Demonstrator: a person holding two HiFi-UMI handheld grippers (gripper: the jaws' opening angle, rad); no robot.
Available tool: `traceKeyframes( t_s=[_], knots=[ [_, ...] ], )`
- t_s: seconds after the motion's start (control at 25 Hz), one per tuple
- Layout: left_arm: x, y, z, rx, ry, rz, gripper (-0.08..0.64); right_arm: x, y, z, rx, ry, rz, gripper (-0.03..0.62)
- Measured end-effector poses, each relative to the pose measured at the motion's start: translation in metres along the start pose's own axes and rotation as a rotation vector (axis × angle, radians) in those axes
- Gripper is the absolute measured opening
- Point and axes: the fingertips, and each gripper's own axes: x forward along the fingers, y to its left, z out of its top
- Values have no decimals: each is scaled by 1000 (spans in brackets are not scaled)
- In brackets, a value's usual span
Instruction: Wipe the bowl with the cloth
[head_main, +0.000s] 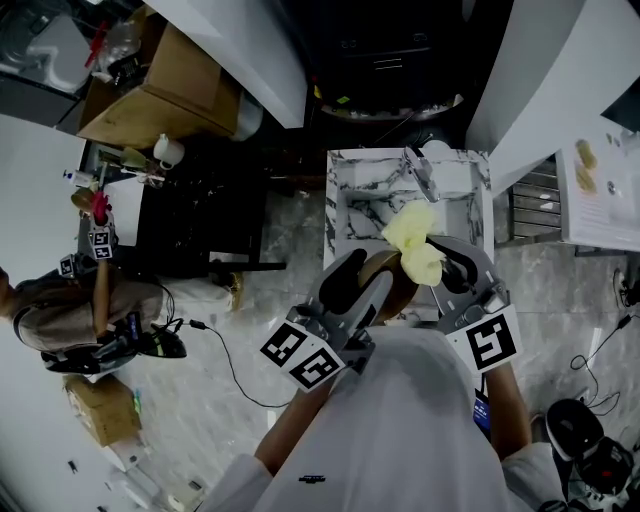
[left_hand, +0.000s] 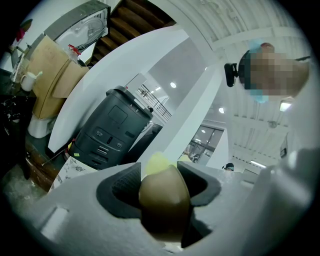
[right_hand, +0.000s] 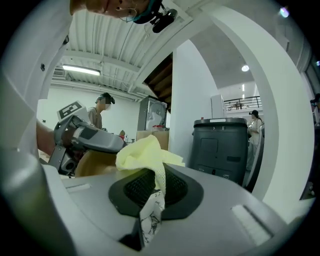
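Over worktop: bowl and cloth are both held up in front of the person, clear of the marble surface.
Left gripper: pressed onto the bowl's rim, which stands edge-on between the jaws.
Right gripper: pinching the cloth. A yellow bunch stands out past the jaws and a printed tag hangs below them.
Bowl, position: between the two grippers, touching or just beside the cloth.
Bowl, heading: tipped up on edge rather than level. The mouth seems to face the right gripper, though no view shows this plainly.
Bowl, long axis: none, as it is round. The rim plane runs roughly in line with the left jaws.
Cloth, long axis: from the right jaws out toward the bowl, loosely folded.
Step in hand: wiping, as judged from the contact.
Method, advised: keep the left grip firm on the rim, since a smooth wall could slip. Press the loose bunch, not the jaw tips, against the inner wall. Sweep round the curve and turn the bowl to bring fresh wall to the cloth.
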Motion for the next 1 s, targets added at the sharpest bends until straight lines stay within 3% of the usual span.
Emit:
traceKeyframes(
  t_s=[0.52, 1.0],
  knots=[
    [3, 3, -11, 15, 35, 18, 230, -5, 12, 28, 123, -111, 42, 29],
    [1, 22, 6, 9, -22, 88, 230, -15, -7, 28, 127, -134, -1, 29]
  ],
)
